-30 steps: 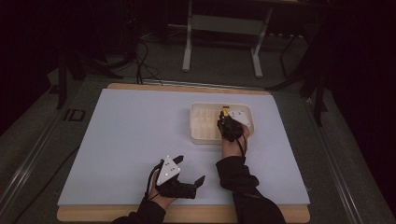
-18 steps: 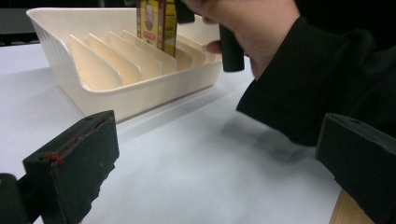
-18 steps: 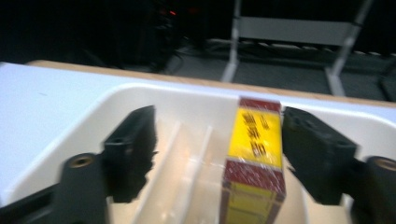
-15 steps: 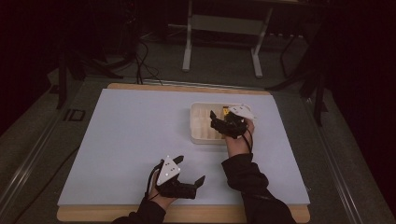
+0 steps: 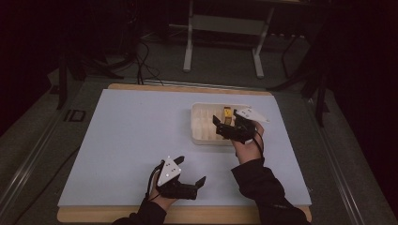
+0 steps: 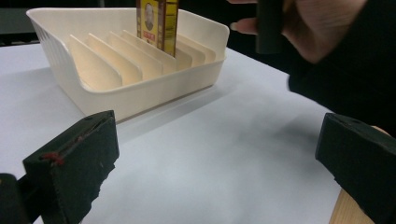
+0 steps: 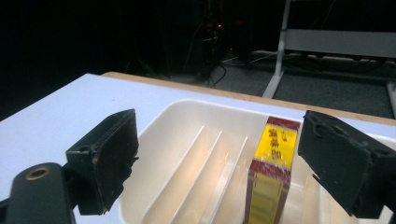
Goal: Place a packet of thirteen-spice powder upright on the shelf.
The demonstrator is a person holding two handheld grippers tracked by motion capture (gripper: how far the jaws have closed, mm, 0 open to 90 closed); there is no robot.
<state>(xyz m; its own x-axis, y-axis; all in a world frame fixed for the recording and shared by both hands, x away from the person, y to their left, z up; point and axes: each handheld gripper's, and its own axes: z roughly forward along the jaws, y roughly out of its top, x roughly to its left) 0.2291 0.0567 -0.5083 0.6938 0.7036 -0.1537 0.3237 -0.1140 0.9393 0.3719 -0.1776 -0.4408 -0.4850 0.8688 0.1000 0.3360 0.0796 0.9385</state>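
Note:
A cream slotted tray [image 5: 201,136] sits at the right middle of the white table top. A yellow and red box [image 5: 227,114] stands upright in one of its slots. My right gripper [image 5: 218,125] hovers over the tray's near right part, open and pointing left. In the right gripper view the box [image 7: 273,177] stands between the spread jaws of my right gripper [image 7: 224,158], closer to the right one and untouched. My left gripper [image 5: 190,170] rests open near the table's front edge. In its own view my left gripper [image 6: 215,158] faces the tray [image 6: 140,93] and box [image 6: 158,23], holding nothing.
Thin dividers [image 7: 201,172] split the tray into narrow slots. The person's right hand [image 6: 322,28] hangs above the tray's near side. A wooden edge [image 5: 187,88] borders the white sheet [image 5: 126,136]. Metal stand legs [image 5: 188,47] and cables lie on the floor beyond.
My right gripper has come off the box, swung to point left across the tray, and its jaws now stand apart. The left gripper has not moved.

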